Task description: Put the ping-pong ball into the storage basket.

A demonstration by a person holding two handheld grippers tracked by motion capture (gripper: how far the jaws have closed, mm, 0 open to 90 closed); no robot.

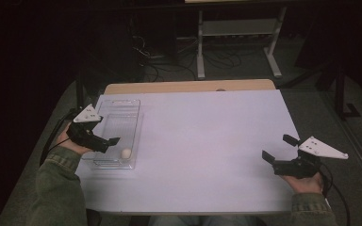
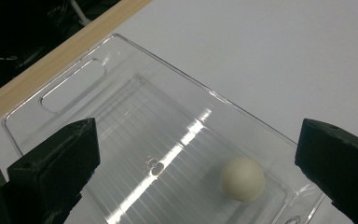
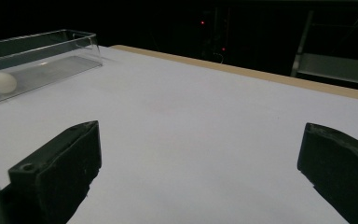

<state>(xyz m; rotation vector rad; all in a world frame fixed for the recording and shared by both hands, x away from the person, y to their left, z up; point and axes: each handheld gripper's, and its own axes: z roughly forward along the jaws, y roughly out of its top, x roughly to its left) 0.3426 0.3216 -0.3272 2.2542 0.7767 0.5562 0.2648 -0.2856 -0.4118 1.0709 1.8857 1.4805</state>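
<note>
left gripper (image 1: 104, 136) spread above tray (image 1: 134, 127), ready for egg (image 1: 126, 153) near table's left edge | right gripper (image 1: 279, 147) spread, idle at right edge

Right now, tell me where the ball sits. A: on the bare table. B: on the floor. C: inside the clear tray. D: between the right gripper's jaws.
C: the ball lies on the floor of the clear tray, near one end, with the left gripper open above it.
</note>
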